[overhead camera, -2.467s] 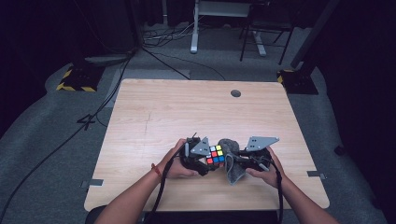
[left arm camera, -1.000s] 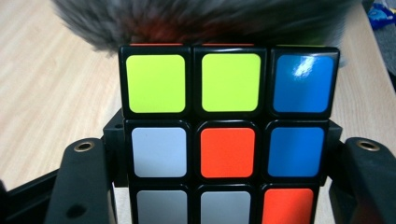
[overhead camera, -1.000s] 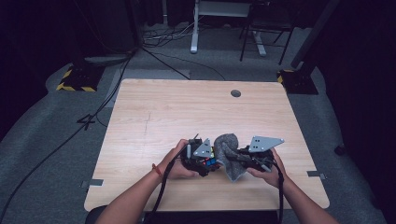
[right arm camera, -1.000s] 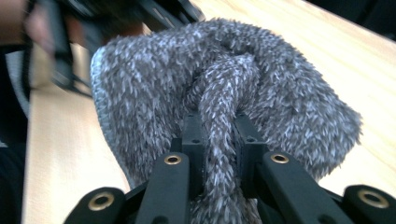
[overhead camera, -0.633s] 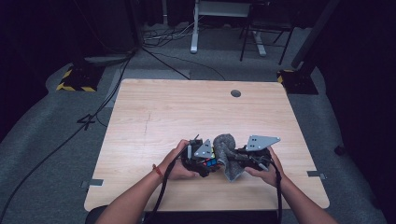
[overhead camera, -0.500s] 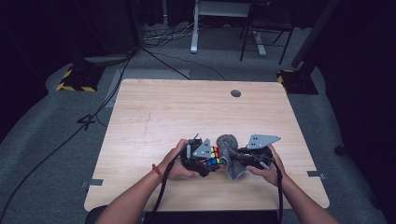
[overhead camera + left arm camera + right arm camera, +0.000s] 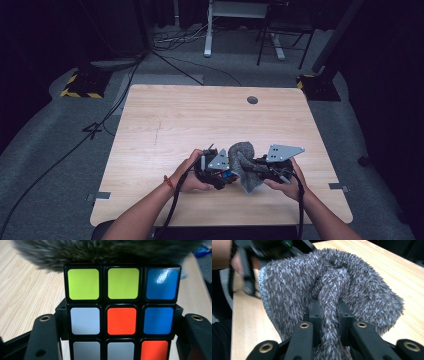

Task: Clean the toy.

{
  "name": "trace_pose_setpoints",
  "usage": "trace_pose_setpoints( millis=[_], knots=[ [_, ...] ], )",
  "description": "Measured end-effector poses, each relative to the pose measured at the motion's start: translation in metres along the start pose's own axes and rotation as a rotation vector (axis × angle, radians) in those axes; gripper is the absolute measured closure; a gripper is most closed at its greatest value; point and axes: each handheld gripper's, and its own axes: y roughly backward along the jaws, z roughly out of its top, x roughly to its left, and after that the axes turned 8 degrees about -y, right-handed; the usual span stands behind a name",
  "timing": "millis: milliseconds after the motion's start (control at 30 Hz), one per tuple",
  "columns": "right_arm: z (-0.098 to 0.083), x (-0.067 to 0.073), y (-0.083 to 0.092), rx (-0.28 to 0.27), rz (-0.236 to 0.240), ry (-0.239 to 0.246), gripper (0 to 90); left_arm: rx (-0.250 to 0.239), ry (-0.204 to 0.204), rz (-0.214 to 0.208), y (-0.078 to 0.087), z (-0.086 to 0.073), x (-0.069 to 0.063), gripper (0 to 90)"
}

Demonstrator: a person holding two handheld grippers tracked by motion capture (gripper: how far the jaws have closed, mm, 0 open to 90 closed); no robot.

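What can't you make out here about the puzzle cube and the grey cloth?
- Puzzle cube, left gripper view: top face hidden by the blurred grey cloth; bottom row cut off by the frame edge.
- Cube in the high view: mostly hidden behind the left hand-held gripper; colours too small to read.
- Right hand-held gripper, right gripper view: cloth hides the cube.

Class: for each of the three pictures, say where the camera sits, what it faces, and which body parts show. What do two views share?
High view: above the table, looking down; forearms, both hands.
Left gripper view: on left gripper, facing the cube.
Right gripper view: on right gripper, facing the cloth; a hand at the top left.
Shared: cloth and table.
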Motion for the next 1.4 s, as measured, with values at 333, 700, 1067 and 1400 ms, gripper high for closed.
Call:
trace_pose_setpoints(
  millis=[333, 700, 1067, 1400],
  knots=[
    [0.000, 0.008, -0.005, 0.007, -0.007, 0.015, 78.4, 0.013, -0.008, -0.001, -0.003, 0.000, -0.004, 33.5],
    [-0.022, -0.019, -0.008, 0.121, -0.082, -0.042, 78.5, -0.062, 0.000, 0.005, 0.009, 0.003, -0.001, 33.5],
    [-0.022, -0.016, -0.006, 0.107, -0.036, -0.046, 78.6, -0.069, 0.001, 0.015, 0.012, 0.003, 0.000, 33.5],
    [-0.005, -0.004, 0.015, -0.042, 0.049, -0.030, 78.6, 0.032, -0.005, 0.001, -0.008, -0.003, -0.001, 33.5]
  ],
)
